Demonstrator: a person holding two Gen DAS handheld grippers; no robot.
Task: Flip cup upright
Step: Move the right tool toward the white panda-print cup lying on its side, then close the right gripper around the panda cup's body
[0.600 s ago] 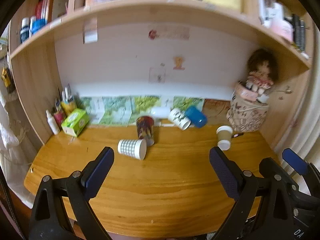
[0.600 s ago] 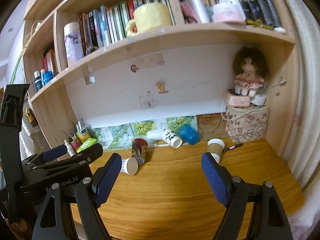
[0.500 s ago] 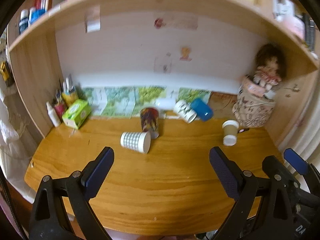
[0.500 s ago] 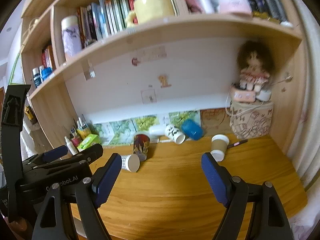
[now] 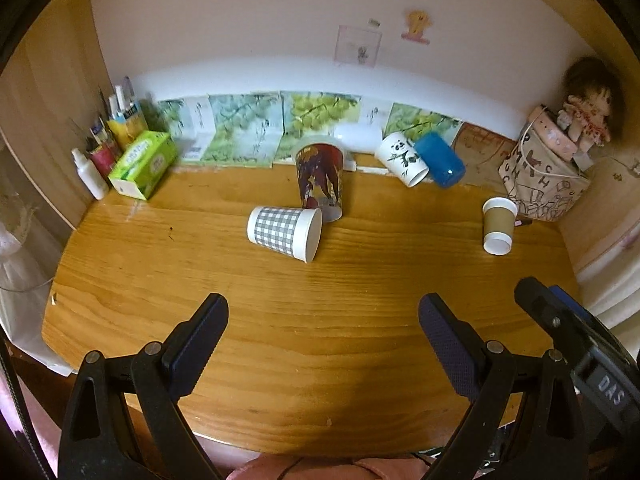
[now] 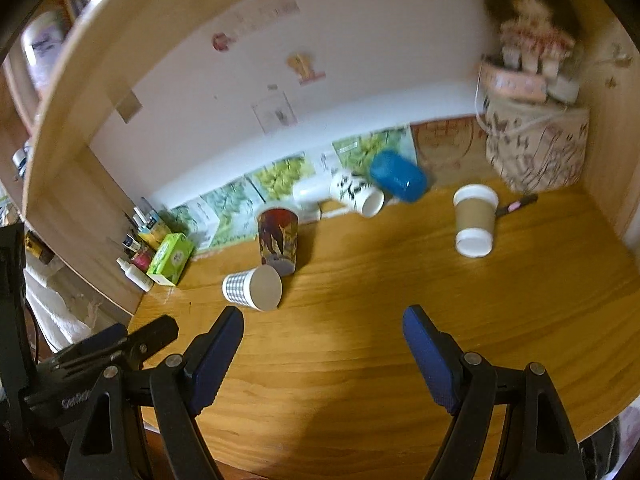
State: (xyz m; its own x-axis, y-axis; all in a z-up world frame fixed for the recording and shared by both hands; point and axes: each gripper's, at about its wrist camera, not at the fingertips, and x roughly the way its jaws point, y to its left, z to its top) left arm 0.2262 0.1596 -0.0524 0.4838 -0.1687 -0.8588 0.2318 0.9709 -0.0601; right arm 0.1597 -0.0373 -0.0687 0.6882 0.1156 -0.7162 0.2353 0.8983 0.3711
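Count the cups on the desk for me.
5: checked cup on its side mid-desk, picture cup behind it, panda cup and blue cup by the wall, brown cup at right.

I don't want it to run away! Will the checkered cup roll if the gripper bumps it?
Probably. The checkered cup lies on its side on the smooth wooden desk, so a nudge would likely roll it, curving since one end is wider. It looks like thin paper, so it's probably light and may squash if squeezed hard.

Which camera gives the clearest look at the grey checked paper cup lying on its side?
The left wrist view: the grey checked paper cup lies side-on and sharp, pattern plain. The right wrist view shows mostly its open mouth, slightly blurred.
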